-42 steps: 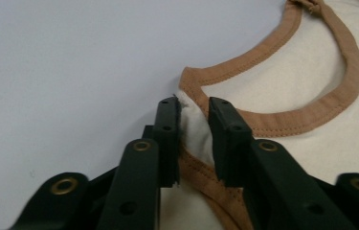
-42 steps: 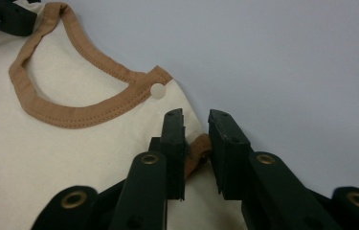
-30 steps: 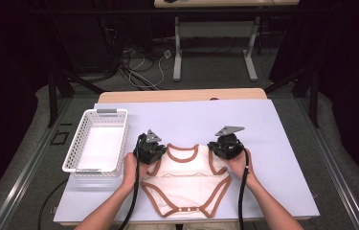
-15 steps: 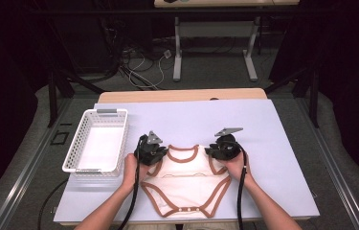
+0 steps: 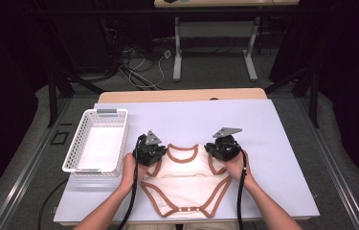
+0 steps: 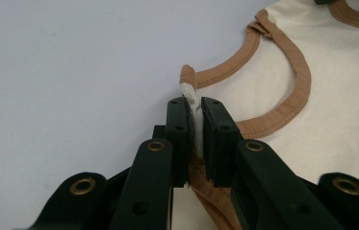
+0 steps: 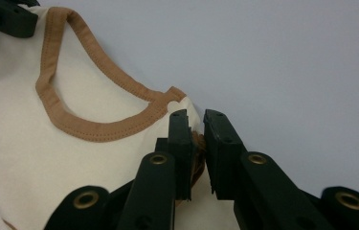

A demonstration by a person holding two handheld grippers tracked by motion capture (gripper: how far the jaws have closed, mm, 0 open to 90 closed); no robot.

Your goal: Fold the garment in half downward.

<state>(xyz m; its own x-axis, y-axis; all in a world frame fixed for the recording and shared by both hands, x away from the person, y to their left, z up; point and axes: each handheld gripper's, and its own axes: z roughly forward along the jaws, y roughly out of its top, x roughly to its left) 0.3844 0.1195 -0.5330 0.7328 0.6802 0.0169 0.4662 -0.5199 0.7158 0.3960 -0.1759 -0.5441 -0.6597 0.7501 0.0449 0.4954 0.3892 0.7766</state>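
While a person's forearms reach in from the near edge of the table (image 5: 282, 139), a cream baby bodysuit (image 5: 186, 179) with brown trim lies flat on the pale lilac surface. Every place below is given relative to that bodysuit.

At its left shoulder sits the left gripper (image 6: 195, 129), held in the person's left hand (image 5: 131, 167). In the left gripper view, the two black jaws are pressed together on a fold of the cream fabric, which stands up in a thin ridge between them, with the brown shoulder edge just beyond the tips.

At its right shoulder sits the right gripper (image 7: 197, 136), held in the right hand (image 5: 234, 165). In the right gripper view, its jaws have just been closing and stand nearly together, with the brown-trimmed shoulder corner caught between them; a narrow slit of light shows between the tips.

The neckline opening lies between the two grippers, and the snap end of the bodysuit points toward the person.

A white mesh basket (image 5: 119, 139) stands to the left of the bodysuit, well apart from it, beyond the left gripper.
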